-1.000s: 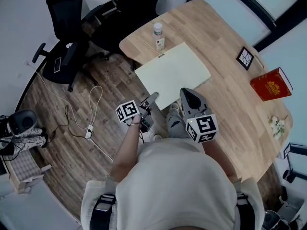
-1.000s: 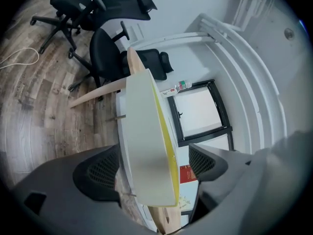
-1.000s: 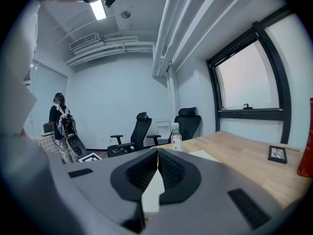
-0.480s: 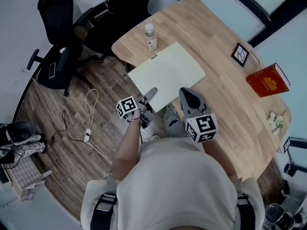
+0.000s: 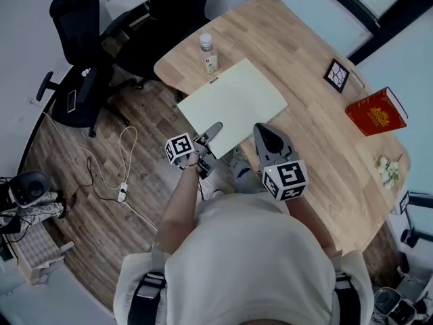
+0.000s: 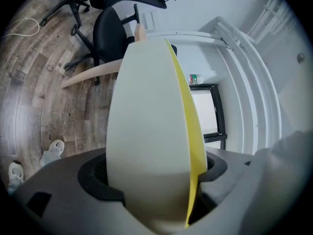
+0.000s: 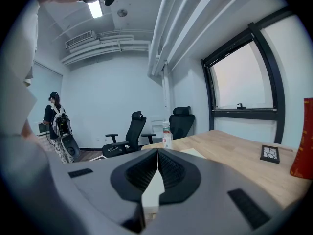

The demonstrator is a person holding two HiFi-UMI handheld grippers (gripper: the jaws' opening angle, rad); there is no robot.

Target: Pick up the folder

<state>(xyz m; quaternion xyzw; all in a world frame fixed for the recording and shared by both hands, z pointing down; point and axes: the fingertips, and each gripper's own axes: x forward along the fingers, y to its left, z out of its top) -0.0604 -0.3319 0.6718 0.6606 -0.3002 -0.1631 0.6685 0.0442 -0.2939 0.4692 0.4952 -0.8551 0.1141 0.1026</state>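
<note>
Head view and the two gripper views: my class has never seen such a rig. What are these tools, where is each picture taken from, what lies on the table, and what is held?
No robot here: a person holds a two-jaw gripper in each hand. The head view looks down from a camera on the person's head; each gripper view looks along one gripper's jaws. On the table are a cream folder, a bottle, a red book and a small framed picture. The left gripper is clamped on the folder's near edge. The right gripper sits at that edge, jaws together, holding nothing I can make out.
</note>
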